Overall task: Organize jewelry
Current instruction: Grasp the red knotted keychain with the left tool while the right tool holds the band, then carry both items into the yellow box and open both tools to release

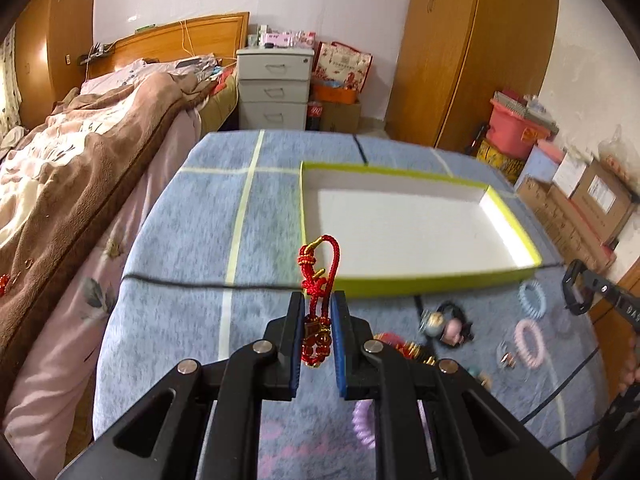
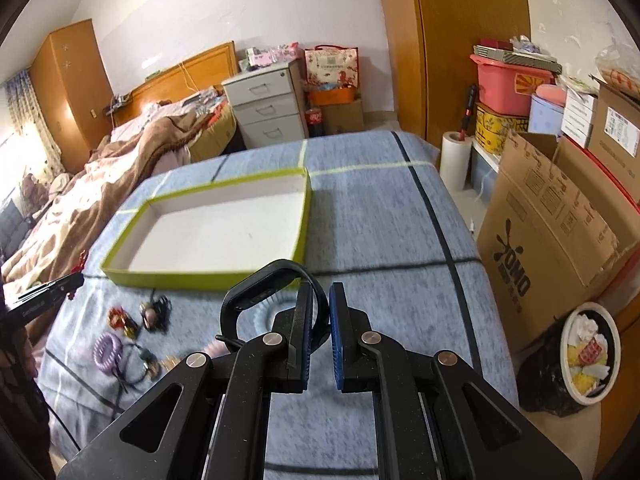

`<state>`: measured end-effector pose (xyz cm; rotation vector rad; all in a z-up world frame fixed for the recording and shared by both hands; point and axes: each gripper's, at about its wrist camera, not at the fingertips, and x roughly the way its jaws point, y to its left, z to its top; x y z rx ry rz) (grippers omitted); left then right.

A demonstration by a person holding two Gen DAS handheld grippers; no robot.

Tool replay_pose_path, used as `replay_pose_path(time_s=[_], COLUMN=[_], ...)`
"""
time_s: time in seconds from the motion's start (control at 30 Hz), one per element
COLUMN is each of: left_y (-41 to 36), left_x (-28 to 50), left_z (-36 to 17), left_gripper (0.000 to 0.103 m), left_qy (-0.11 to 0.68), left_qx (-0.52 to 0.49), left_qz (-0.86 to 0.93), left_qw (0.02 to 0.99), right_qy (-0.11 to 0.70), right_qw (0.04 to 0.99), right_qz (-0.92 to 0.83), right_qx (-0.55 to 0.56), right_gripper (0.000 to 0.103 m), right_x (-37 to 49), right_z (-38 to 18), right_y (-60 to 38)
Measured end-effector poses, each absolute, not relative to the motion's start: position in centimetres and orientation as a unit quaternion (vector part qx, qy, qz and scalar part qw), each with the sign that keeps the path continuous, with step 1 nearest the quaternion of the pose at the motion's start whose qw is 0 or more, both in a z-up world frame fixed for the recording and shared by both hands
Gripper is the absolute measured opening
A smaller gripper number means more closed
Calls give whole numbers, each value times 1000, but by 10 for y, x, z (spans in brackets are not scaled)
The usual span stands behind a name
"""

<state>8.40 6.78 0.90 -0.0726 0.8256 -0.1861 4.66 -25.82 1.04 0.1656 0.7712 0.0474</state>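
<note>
- Left claw (image 1: 317, 312): clenched on a red knotted-cord charm (image 1: 318, 300) with gold trim and red beads. The cord loop stands up past the fingertips and the beads hang between the blue pads (image 1: 336, 344). It is held above the tabletop (image 1: 180, 240), just at the near left corner of the tray.
- Blue plaid cloth covers the tabletop, with pale and dark stripes crossing it.
- Shallow tray (image 1: 440, 278), lime-green rim and white floor, lies at 1 o'clock from the left claw; in the right wrist view the tray (image 2: 200, 280) lies at 11 o'clock from the right claw. Nothing lies in it.
- Loose jewelry on the cloth near the tray's front wall, seen from the left wrist at 3 to 4 o'clock: a dark hair tie with round charms (image 1: 446, 326), a red-and-gold piece (image 1: 404, 348), a pale blue coil hair tie (image 1: 533, 299), a pink coil hair tie (image 1: 529, 342), and a purple coil hair tie (image 1: 363, 426) partly hidden under the claw's finger.
- Right claw (image 2: 320, 314): grasping a black wristband (image 2: 256, 294), pinched at one side so its loop sticks out to 10 o'clock, above the pale blue coil.
- A brown cardboard box (image 2: 548, 220) stands on the floor at 2 o'clock from the right claw, beside a white bin (image 2: 588, 354) lined with a black bag.
</note>
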Motion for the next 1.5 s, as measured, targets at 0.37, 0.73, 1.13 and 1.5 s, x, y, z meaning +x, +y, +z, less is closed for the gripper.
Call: replay_pose_path(time_s=[0.37,0.73,1.13,1.5], left_y=[48,28,13,9], left_x=[136,184,211,217], left_z=[17,5,-20,-30], left_gripper=[14,14,14,14], left_qy=[401,421,455,466], left_qx=[-50,-62,-53,-49], left_qz=[-122,-129,-122,-122], left_qw=[907,896,880,875], right_qy=[367,400,426,434], right_qw=[927,913,902,900], right_qz=[41,28,22,17], right_qx=[59,72,66,44], right_gripper=[9,9,9,9], right_x=[112,170,201,206], right_z=[24,-1,-23,-29], right_y=[-236,-229,-222,-216])
